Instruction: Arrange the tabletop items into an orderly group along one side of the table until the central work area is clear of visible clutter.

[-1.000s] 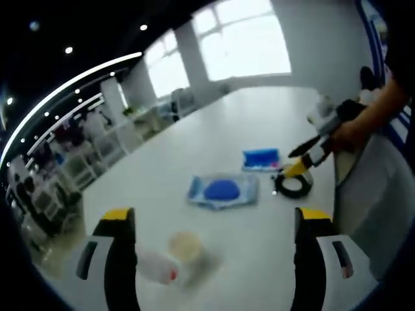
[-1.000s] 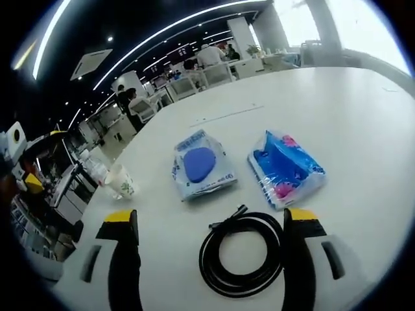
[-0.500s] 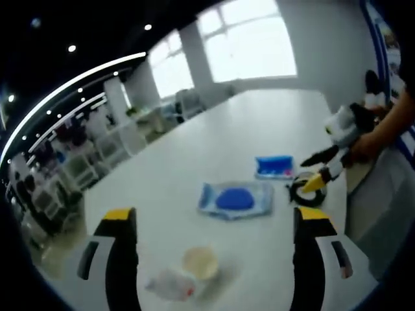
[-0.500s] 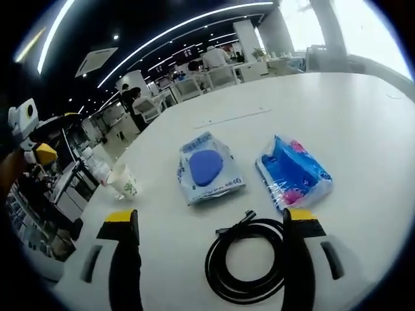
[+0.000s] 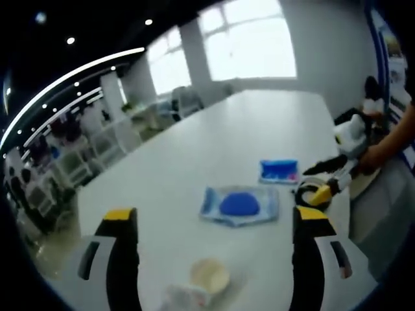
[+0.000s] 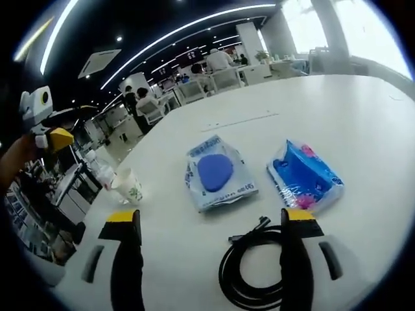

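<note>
Surface: plain white, no pattern. Coiled cable: black throughout. First packet: pale clear wrap with small blue print, a solid deep-blue oval at its centre. Second packet: bright blue wrap with pink and white patches. Paper cup: white with a small green motif; cream inside in the left gripper view. Right gripper: fingers black, capped in yellow, with grey-white panels. Left gripper: fingers in the same black, yellow and grey-white scheme.

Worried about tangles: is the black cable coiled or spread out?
Coiled. In the right gripper view the cable lies in a round loop on the table, one plug end sticking out.
</note>
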Demonstrator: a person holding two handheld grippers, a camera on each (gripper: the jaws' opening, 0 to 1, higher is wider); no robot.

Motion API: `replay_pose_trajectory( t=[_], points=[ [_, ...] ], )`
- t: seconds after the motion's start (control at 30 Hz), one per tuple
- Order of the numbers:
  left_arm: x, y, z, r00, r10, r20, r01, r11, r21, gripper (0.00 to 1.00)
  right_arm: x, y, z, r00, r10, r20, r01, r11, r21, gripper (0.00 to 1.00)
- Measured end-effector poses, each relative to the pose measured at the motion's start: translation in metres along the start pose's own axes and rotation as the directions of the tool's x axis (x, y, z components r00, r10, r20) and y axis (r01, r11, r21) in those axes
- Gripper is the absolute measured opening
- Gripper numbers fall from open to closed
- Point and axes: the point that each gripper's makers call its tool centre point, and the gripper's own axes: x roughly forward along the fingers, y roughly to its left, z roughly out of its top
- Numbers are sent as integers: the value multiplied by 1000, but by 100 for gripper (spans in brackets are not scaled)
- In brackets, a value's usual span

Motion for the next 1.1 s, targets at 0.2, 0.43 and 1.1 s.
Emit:
replay_pose_trajectory(
  t=[0.2,0.43,1.1],
  points=[
    [13,6,0,999,-20,-25,21,999,30,95,4,1,3,1000,-5,8,5,1000,-9,87],
    [29,11,-2,998,-44,-49,46,998,44,95,8,1,4,1000,-13,17,13,1000,-1,86],
    [71,9,-17,989,-108,-105,112,993,25,89,16,-5,2,997,-65,30,65,998,17,79]
  ],
)
